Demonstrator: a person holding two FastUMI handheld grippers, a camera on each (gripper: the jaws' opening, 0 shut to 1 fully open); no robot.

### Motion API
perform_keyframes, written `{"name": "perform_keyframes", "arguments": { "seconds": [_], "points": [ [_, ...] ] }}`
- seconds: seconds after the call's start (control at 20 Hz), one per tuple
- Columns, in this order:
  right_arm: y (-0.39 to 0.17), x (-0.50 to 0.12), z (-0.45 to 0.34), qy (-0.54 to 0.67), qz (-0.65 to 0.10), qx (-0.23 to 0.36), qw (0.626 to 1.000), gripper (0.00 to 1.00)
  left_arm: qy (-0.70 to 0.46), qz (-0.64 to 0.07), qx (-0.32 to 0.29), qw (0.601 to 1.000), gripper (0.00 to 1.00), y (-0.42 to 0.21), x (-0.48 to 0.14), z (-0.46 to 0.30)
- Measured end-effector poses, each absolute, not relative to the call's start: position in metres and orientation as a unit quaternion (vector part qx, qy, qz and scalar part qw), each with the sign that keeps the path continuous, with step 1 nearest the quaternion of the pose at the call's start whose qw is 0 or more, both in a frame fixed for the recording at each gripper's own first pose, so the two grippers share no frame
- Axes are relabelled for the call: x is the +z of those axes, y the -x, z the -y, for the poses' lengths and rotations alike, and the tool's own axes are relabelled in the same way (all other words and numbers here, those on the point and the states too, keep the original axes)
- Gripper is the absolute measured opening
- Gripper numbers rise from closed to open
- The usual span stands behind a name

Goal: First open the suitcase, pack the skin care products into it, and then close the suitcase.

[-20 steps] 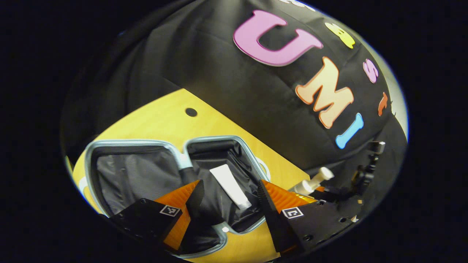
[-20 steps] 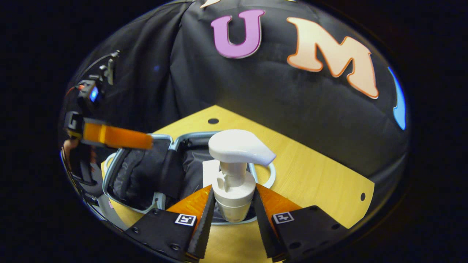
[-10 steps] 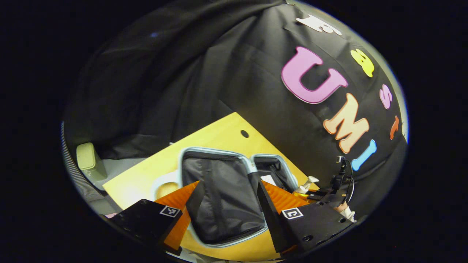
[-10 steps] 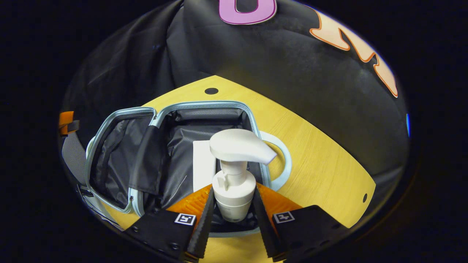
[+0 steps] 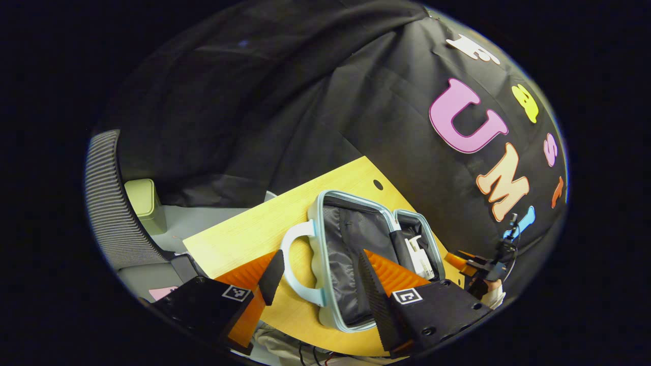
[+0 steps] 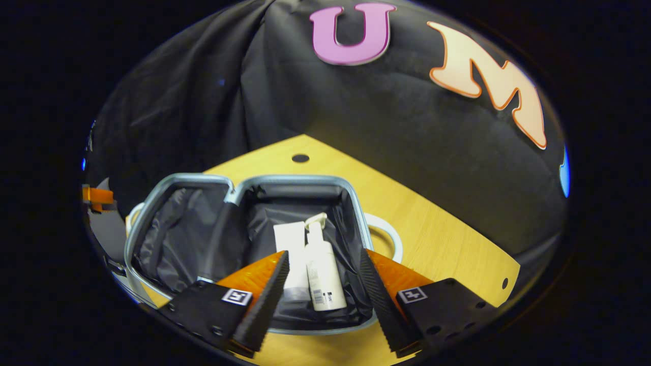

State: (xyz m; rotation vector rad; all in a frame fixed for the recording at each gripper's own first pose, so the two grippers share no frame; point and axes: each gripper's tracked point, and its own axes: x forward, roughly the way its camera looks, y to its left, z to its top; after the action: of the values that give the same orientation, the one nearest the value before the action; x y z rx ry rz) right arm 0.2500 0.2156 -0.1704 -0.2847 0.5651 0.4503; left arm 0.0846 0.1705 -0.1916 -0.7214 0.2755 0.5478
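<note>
Lying open on the yellow wooden surface, the pale-blue hard-shell suitcase with black lining holds a white pump bottle beside a white squeeze tube in its right half. Above them the right gripper hovers, jaws spread and empty. The left gripper (jaws also spread) hangs over the suitcase's white handle.

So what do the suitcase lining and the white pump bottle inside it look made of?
The black lining of the open pale-blue suitcase looks like thin woven fabric, slightly shiny: it wrinkles and sags. The white pump bottle looks like smooth, opaque plastic with a soft sheen; glass seems unlikely.
</note>
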Motion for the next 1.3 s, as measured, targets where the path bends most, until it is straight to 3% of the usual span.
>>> {"name": "perform_keyframes", "arguments": {
  "seconds": [0.05, 0.1, 0.45, 0.55, 0.6, 0.75, 0.85, 0.9, 1.0, 1.1, 1.15, 1.3],
  "points": [
    [-0.248, -0.156, -0.218, 0.131, -0.247, 0.221, 0.934, 0.98, 0.349, -0.131, 0.266, 0.889, 0.85, -0.081, -0.197, -0.174],
    [-0.244, -0.139, -0.217, 0.124, -0.22, 0.22, 0.942, 1.0, 0.353, -0.131, 0.266, 0.888, 0.86, -0.08, -0.201, -0.176],
    [-0.199, -0.035, -0.174, 0.027, -0.097, 0.179, 0.979, 0.99, 0.408, -0.119, 0.255, 0.868, 0.86, -0.084, -0.242, -0.178],
    [-0.187, -0.014, -0.143, 0.045, -0.074, 0.141, 0.986, 0.99, 0.427, -0.112, 0.247, 0.863, 0.8, -0.088, -0.25, -0.176],
    [-0.18, -0.005, -0.129, 0.057, -0.065, 0.124, 0.988, 0.99, 0.436, -0.108, 0.244, 0.859, 0.86, -0.092, -0.256, -0.176],
    [-0.157, 0.006, -0.098, 0.074, -0.059, 0.087, 0.992, 1.0, 0.466, -0.098, 0.239, 0.846, 0.81, -0.101, -0.263, -0.176],
    [-0.145, 0.003, -0.084, 0.077, -0.07, 0.068, 0.992, 1.0, 0.474, -0.097, 0.223, 0.846, 0.72, -0.11, -0.262, -0.169],
    [-0.141, 0.004, -0.079, 0.076, -0.07, 0.061, 0.993, 1.0, 0.475, -0.102, 0.22, 0.846, 0.59, -0.114, -0.264, -0.168],
    [-0.134, 0.004, -0.073, 0.072, -0.068, 0.053, 0.994, 1.0, 0.481, -0.107, 0.204, 0.846, 0.53, -0.123, -0.264, -0.161],
    [-0.127, 0.007, -0.068, 0.073, -0.064, 0.047, 0.994, 1.0, 0.488, -0.104, 0.208, 0.841, 0.3, -0.126, -0.262, -0.165],
    [-0.125, 0.009, -0.065, 0.075, -0.063, 0.042, 0.994, 0.99, 0.493, -0.1, 0.216, 0.837, 0.27, -0.125, -0.26, -0.168],
    [-0.12, 0.009, -0.055, 0.075, -0.061, 0.03, 0.995, 1.0, 0.53, -0.069, 0.233, 0.812, 0.05, -0.122, -0.244, -0.178]
  ]
}}
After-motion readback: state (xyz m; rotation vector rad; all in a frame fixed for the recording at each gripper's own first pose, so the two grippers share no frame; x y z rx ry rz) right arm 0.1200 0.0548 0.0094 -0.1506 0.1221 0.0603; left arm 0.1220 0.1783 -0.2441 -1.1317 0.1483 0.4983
